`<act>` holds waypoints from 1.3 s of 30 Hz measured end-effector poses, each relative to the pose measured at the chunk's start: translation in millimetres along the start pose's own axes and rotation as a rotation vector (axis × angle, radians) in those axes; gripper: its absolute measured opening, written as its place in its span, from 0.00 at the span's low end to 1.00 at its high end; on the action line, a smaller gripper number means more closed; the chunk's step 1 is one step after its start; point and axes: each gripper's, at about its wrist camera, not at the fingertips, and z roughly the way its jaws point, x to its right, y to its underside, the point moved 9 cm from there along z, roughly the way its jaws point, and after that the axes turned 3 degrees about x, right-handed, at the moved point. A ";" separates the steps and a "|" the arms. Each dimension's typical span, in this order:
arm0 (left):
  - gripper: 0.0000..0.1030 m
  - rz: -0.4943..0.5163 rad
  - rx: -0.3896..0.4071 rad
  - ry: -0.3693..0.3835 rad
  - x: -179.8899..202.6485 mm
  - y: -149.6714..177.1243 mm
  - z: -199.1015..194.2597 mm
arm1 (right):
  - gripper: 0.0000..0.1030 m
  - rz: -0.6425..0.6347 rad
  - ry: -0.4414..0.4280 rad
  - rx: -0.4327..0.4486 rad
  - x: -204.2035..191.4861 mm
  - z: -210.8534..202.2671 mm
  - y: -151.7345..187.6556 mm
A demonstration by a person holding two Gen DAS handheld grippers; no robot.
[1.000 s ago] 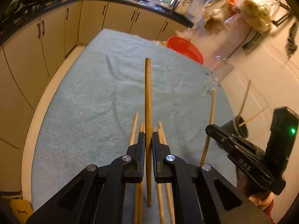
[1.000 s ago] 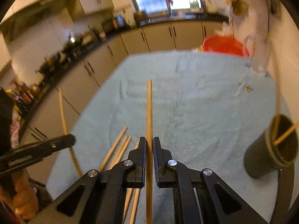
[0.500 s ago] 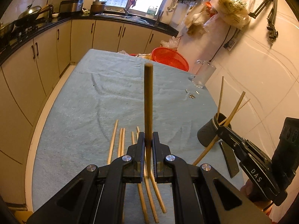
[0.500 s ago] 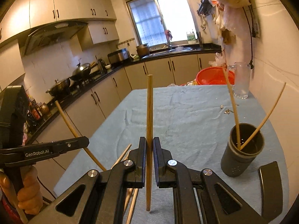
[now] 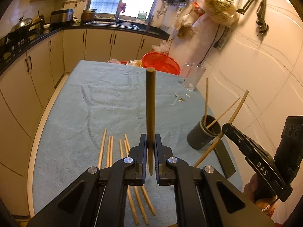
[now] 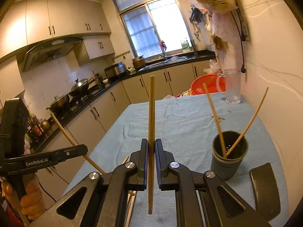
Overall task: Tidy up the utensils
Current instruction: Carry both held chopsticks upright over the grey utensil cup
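Both chopsticks lifted off cloth | left fingers [image 5: 150, 141] pinch chopstick [image 5: 150, 102] upright | right fingers [image 6: 151, 147] likewise, seemingly mid-shaft

Both tongs [image 5: 150, 141] [image 6: 151, 145] have lifted their chopsticks [image 5: 150, 109] [image 6: 151, 117] higher above the table [image 5: 79, 117].

Loose long thin wooden chopsticks [image 5: 109, 149] lie on the near left of the light blue cloth-covered bench [image 5: 106, 102]. The round dark grey cup [image 5: 204, 134] stands on the right, with chopsticks in it. A flat dark lid [image 5: 224, 158] lies just nearer. The tall clear glass jug [image 5: 193, 76] and red plastic basket [image 5: 161, 63] are at the far end.
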 end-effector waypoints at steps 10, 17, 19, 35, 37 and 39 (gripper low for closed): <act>0.06 0.057 0.002 0.054 39.0 -13.9 0.0 | 0.08 0.069 0.056 0.101 42.5 -36.6 -30.6; 0.06 0.092 0.002 0.099 70.1 -24.6 2.2 | 0.08 0.122 0.107 0.155 76.0 -60.8 -45.7; 0.06 0.100 0.004 0.115 79.1 -29.7 2.9 | 0.08 0.135 0.123 0.169 84.3 -66.0 -49.3; 0.06 0.163 0.040 0.215 150.3 -77.0 12.0 | 0.08 0.157 0.194 0.273 122.6 -98.2 -93.9; 0.06 0.167 0.040 0.224 156.7 -81.5 15.8 | 0.08 0.162 0.198 0.280 127.5 -96.4 -98.9; 0.06 0.173 0.045 0.227 162.7 -85.9 20.5 | 0.08 0.162 0.215 0.282 133.1 -93.1 -101.3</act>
